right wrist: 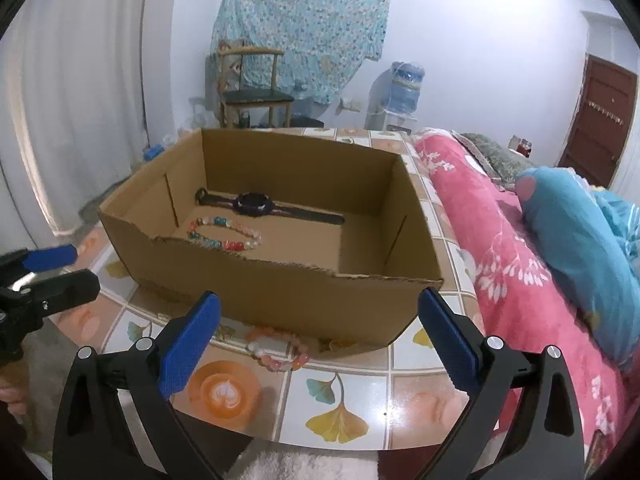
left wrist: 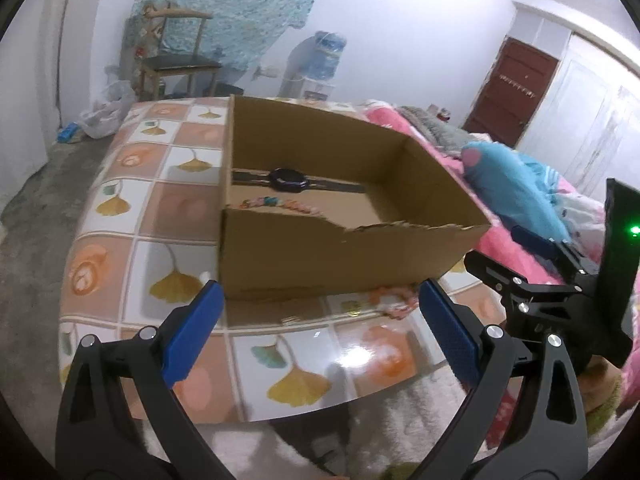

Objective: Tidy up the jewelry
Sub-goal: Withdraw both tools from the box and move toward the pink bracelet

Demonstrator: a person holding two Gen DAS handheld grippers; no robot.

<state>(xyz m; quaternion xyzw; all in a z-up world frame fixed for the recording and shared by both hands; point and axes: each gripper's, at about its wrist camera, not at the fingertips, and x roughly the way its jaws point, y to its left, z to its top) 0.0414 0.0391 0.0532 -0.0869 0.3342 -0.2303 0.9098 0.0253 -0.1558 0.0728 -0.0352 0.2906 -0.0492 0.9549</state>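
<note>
An open cardboard box [left wrist: 340, 260] [right wrist: 280, 292] stands on the tiled table [right wrist: 360, 392]. Inside it lie a dark wristwatch [left wrist: 288, 179] [right wrist: 254, 202] and a multicoloured bead bracelet [left wrist: 280, 202] [right wrist: 224, 234]. A pink bead bracelet [right wrist: 280, 350] [left wrist: 394, 300] lies on the table just in front of the box's near wall. My right gripper [right wrist: 320, 308] hovers over this bracelet, open, with nothing between its blue pads. My left gripper [left wrist: 320, 300] is open too, facing the box's near wall. Each gripper shows at the edge of the other's view [left wrist: 504, 254] [right wrist: 68, 272].
A small gold-coloured piece [left wrist: 354, 312] lies on the table near the pink bracelet. A bed with a pink blanket [right wrist: 500, 248] and a blue plush pillow [right wrist: 572, 240] borders the table on the right. Behind stand a chair [right wrist: 256, 96] and a water dispenser [right wrist: 404, 96]. The table's curved front edge [right wrist: 340, 446] is close below.
</note>
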